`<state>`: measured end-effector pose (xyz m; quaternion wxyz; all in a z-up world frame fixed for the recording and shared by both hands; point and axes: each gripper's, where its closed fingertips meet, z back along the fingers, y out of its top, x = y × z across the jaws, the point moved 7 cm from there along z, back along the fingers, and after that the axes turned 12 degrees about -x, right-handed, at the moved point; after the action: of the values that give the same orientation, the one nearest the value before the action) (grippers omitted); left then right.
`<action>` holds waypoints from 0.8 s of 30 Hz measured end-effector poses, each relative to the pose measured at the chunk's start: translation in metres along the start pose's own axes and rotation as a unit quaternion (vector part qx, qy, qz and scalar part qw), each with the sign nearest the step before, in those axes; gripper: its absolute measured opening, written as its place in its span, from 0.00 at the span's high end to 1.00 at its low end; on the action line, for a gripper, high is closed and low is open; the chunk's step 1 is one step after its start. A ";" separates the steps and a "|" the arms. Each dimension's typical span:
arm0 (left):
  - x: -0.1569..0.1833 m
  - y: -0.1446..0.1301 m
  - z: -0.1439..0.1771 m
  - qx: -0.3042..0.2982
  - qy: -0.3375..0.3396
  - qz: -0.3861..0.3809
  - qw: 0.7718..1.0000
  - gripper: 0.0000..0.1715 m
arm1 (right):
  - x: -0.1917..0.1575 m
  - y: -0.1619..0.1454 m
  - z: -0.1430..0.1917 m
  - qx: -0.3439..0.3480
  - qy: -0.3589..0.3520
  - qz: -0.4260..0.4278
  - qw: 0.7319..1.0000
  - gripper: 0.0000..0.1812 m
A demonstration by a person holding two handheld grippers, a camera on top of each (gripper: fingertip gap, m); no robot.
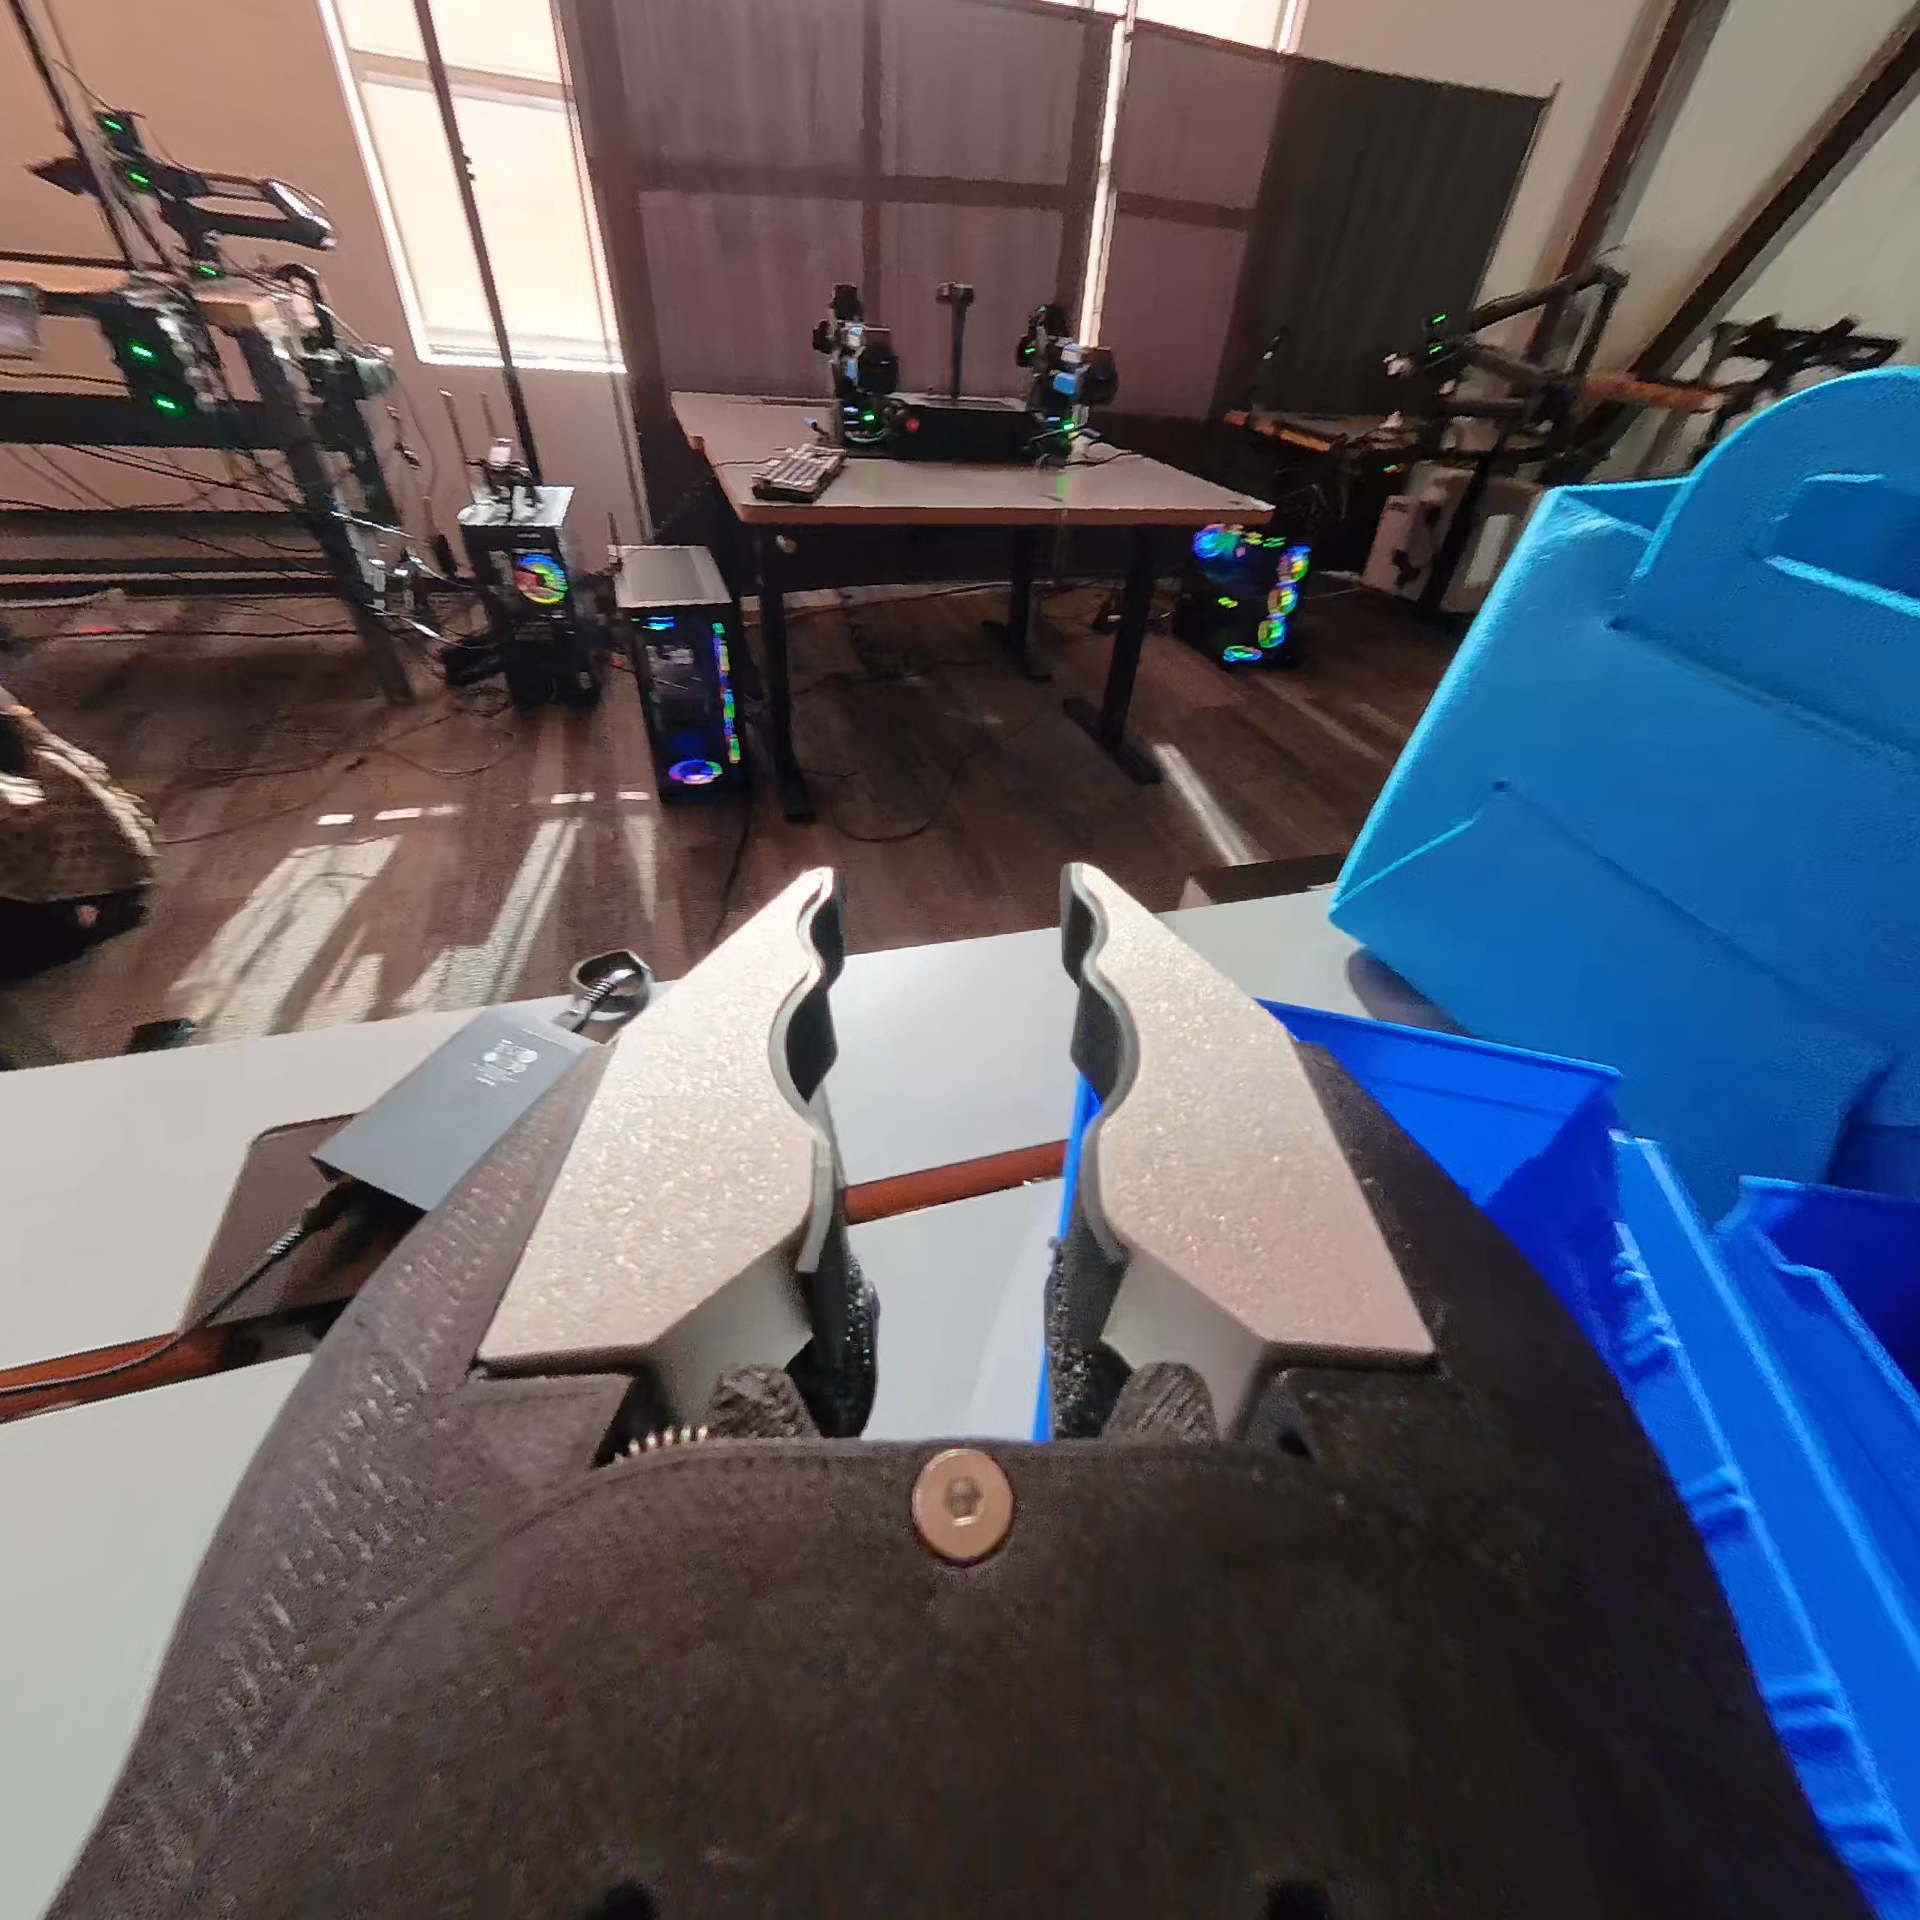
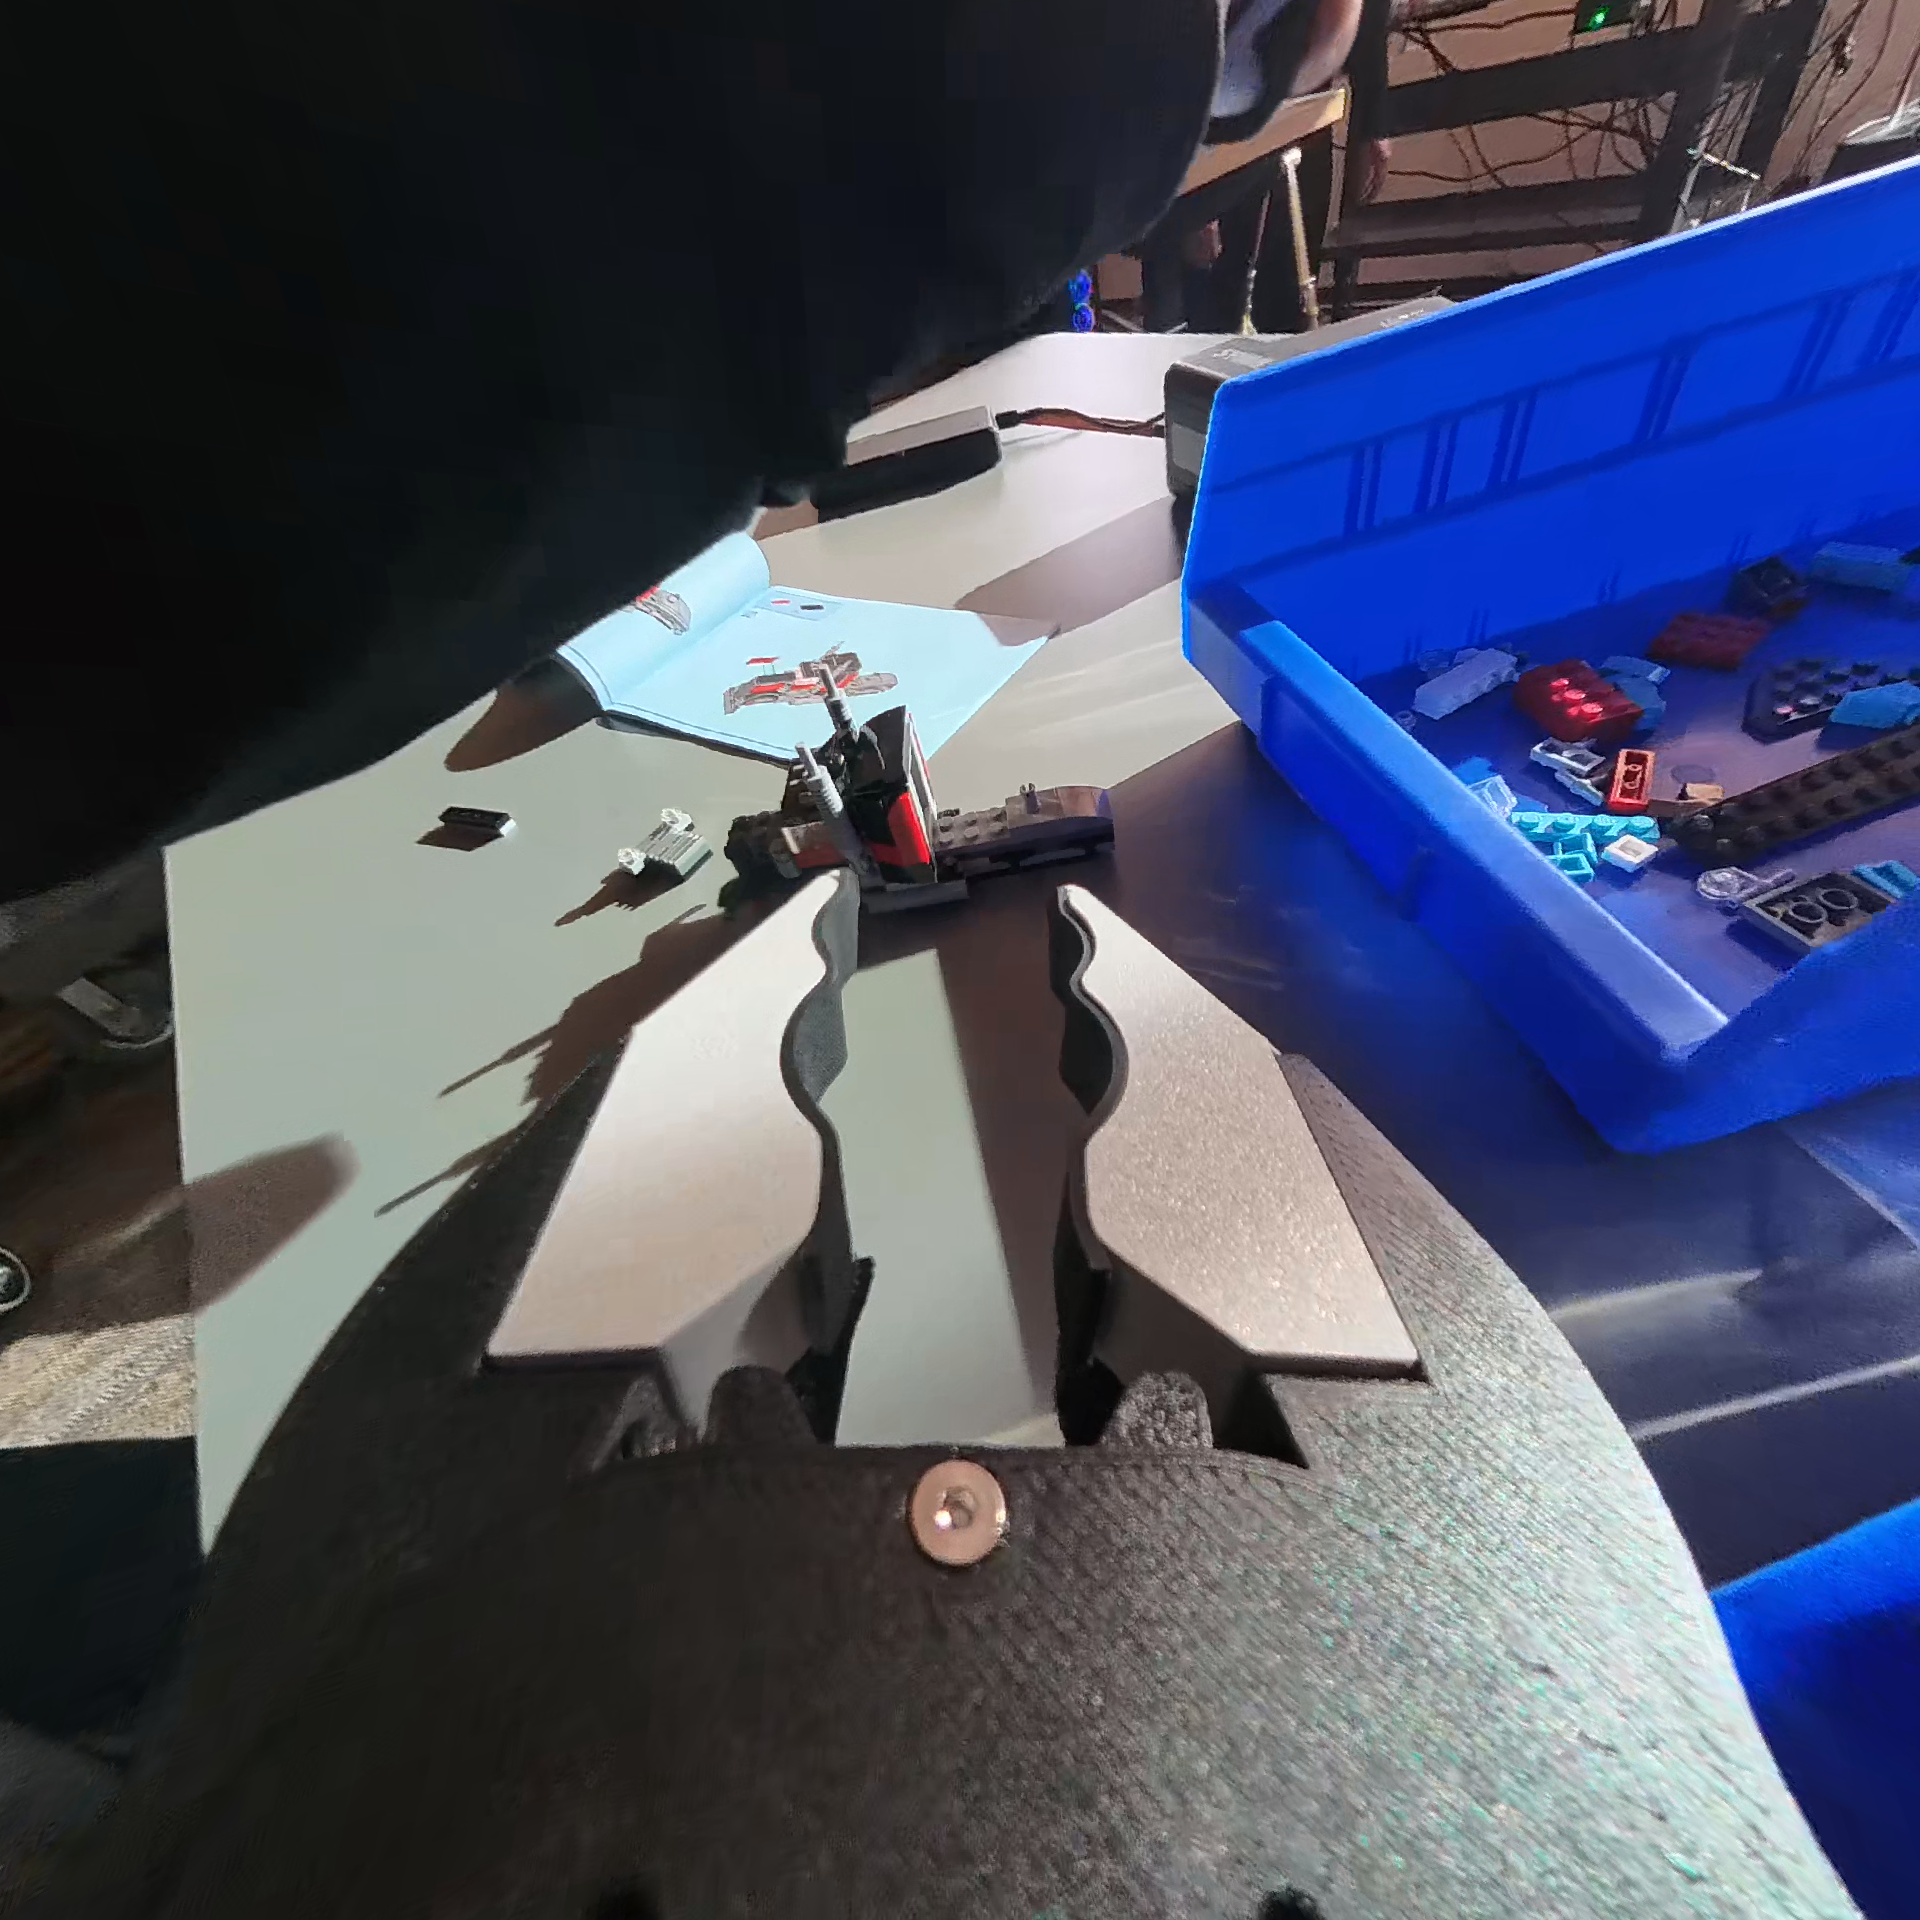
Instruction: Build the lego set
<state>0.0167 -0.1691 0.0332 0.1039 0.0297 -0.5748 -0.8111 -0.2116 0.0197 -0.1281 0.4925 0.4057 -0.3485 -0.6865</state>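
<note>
Sunlit wood floor [image 1: 436, 831], curtained windows [image 1: 862, 187]

Across the room I saw a brown desk [image 1: 997, 499] with a keyboard [image 1: 798, 471] and two small robot arms [image 1: 1062, 384] on it. Computer towers [image 1: 691, 675] with rainbow lights stood on the wooden floor [image 1: 436, 831], among many cables. Bright windows [image 1: 488, 187] let sun in beside dark curtains [image 1: 862, 208]. On my worktop [image 1: 135, 1174] lay a flat black box [image 1: 457, 1101]. A metal rack [image 1: 187, 343] with green lights stood to the left.
</note>
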 end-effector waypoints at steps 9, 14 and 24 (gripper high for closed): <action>-0.023 0.008 -0.027 0.014 0.082 0.008 0.997 0.76 | 0.000 0.001 0.003 0.014 -0.001 0.001 1.000 0.79; -0.027 0.007 -0.031 0.021 0.102 0.003 0.995 0.81 | 0.002 0.001 0.004 0.017 0.003 -0.009 1.000 0.79; -0.023 0.001 -0.029 0.015 0.097 0.007 0.995 0.84 | 0.006 0.001 0.004 0.016 0.002 -0.025 1.000 0.80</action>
<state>0.0440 -0.1921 0.0225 0.1642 0.1056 -0.5745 -0.7948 -0.2161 0.0139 -0.1268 0.4695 0.4237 -0.3483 -0.6919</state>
